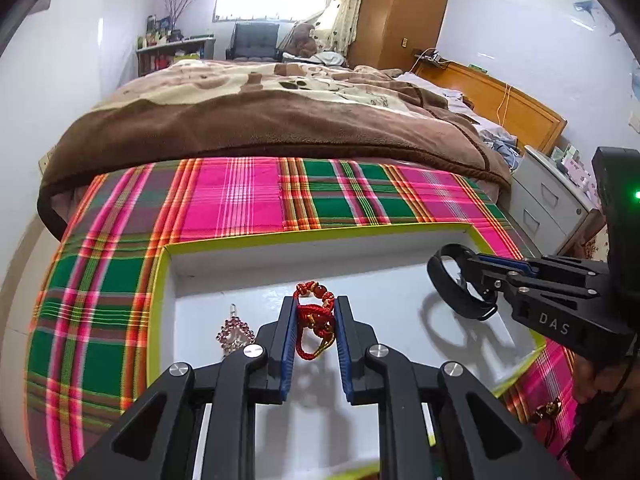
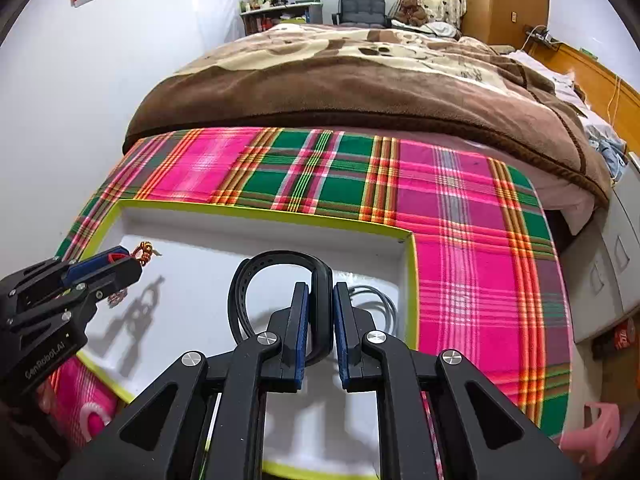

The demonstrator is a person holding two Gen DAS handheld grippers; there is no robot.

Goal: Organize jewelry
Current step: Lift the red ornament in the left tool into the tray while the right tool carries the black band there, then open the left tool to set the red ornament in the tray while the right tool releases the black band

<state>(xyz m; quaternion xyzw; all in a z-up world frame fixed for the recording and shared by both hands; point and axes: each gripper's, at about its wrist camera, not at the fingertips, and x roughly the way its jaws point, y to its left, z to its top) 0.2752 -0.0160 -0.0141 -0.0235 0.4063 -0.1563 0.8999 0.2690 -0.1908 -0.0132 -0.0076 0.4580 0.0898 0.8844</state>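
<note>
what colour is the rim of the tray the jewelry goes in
Yellow-green rim around a white tray interior; it shows best in the right wrist view.

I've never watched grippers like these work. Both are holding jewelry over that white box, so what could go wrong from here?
1. The left gripper pinches the red cord bracelet with loops dangling; they might snag on the fingers at release.
2. The right gripper clamps the black band by one side only, so it could swing or slip.
3. Dropped carelessly, either could land on the pink beaded piece or the thin bangles already in the white box and tangle.
</note>
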